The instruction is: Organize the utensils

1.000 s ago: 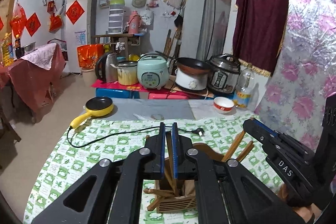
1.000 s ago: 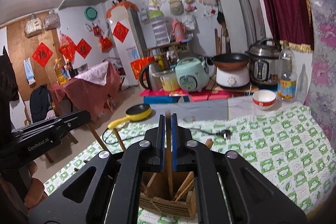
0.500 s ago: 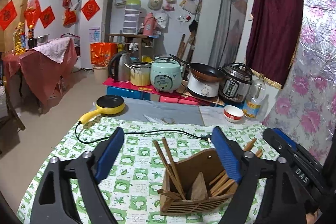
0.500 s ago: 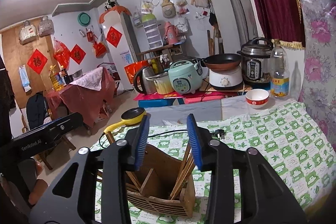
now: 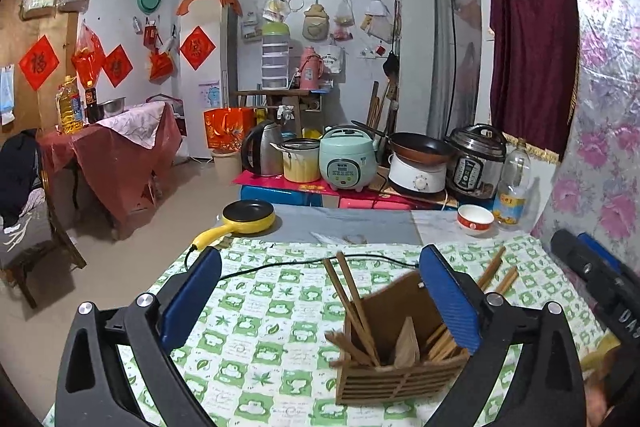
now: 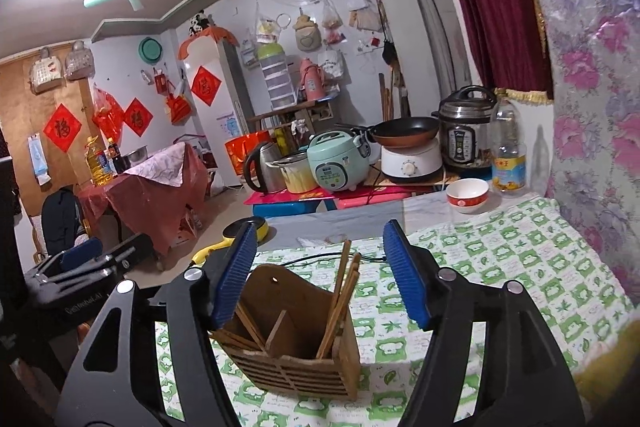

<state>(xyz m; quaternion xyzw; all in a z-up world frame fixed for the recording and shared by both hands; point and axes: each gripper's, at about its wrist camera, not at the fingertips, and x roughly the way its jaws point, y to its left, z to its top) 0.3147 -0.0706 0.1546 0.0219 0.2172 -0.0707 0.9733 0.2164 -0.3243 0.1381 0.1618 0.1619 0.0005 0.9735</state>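
- Standing open and empty, the left gripper with its blue-padded black fingers is holding nothing; its jaws have just been opening, and the slatted wooden utensil holder is sitting low and right of their middle, the right pad overlapping its back panel in the view.
- Spreading partway, the right gripper has also just been opening; the holder is lying between and below its pads, and I am seeing no pad pressing on it.
- Leaning inside the divided compartments, brown wooden chopsticks are already filling both sides, so the sorting is looking largely done.
- Lying past the holder, two more brown sticks are showing; whether they are loose on the green-and-white checked tablecloth I cannot tell.
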